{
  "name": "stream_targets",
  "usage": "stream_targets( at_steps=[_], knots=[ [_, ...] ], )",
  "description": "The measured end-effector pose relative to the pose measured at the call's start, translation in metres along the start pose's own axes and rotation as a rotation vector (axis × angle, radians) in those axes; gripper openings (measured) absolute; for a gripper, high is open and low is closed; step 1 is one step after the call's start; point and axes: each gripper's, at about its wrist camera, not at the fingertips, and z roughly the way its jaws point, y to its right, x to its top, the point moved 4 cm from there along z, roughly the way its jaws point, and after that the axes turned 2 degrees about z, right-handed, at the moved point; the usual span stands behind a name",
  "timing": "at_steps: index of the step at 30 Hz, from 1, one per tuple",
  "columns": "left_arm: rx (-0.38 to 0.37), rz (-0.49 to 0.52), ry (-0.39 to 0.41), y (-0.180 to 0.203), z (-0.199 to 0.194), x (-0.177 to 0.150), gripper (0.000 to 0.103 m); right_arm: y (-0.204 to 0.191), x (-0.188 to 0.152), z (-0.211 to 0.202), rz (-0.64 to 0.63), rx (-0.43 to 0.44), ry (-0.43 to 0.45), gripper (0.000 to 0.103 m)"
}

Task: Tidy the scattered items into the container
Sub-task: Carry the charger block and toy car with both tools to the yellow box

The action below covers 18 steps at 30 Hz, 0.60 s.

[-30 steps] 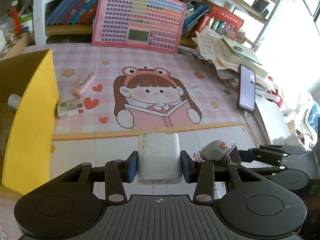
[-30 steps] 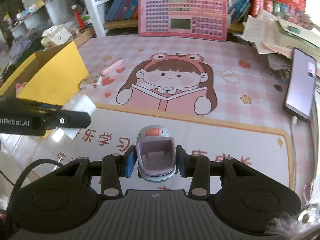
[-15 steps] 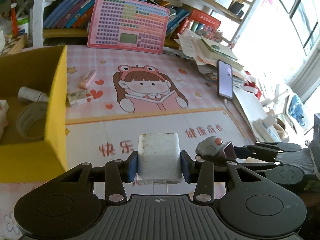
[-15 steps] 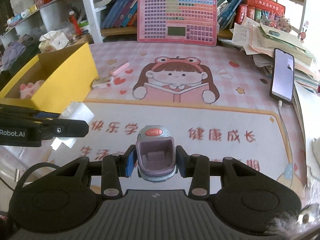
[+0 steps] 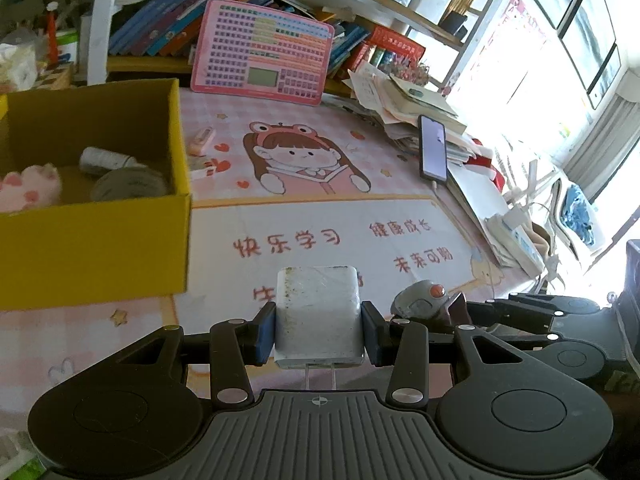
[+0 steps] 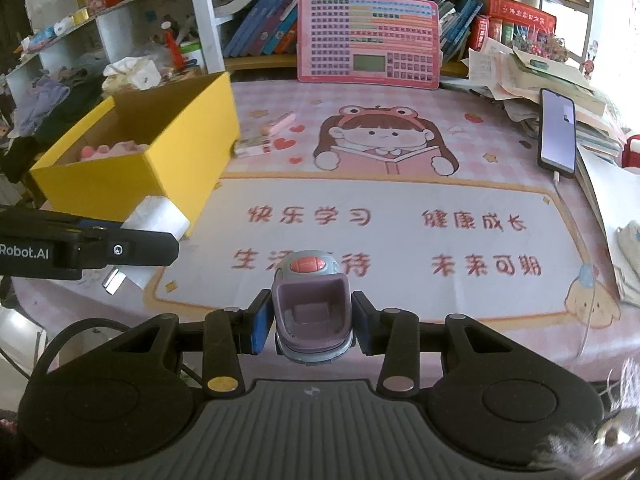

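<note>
My left gripper [image 5: 319,330] is shut on a white charger block [image 5: 318,312], held above the mat's near edge. My right gripper [image 6: 308,326] is shut on a small purple-grey toy car [image 6: 310,312] with a red button; the car also shows in the left wrist view [image 5: 424,304]. The yellow box [image 5: 96,236] stands at the left and holds a pink plush paw [image 5: 30,186], a grey roll [image 5: 128,184] and a small tube [image 5: 102,158]. In the right wrist view the box [image 6: 120,180] is ahead at the left, with the left gripper and charger [image 6: 154,220] in front of it.
A pink stick-shaped item [image 6: 276,124] and a small flat packet [image 6: 254,146] lie on the cartoon mat [image 6: 400,200] beside the box. A pink keyboard board [image 6: 368,44] leans on the bookshelf. A phone [image 6: 558,134] and stacked papers [image 5: 404,100] sit at the right.
Both grippers have pulled back and up from the mat with their items still held. More of the mat and the inside of the yellow box shows now.
</note>
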Motion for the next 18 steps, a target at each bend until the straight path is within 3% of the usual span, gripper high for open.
stream_targets(
  at_steps=[18],
  knots=[
    [0.052, -0.085, 0.015, -0.049, -0.056, -0.042, 0.042, -0.08, -0.018, -0.007, -0.102, 0.09, -0.02, 0.039]
  ],
)
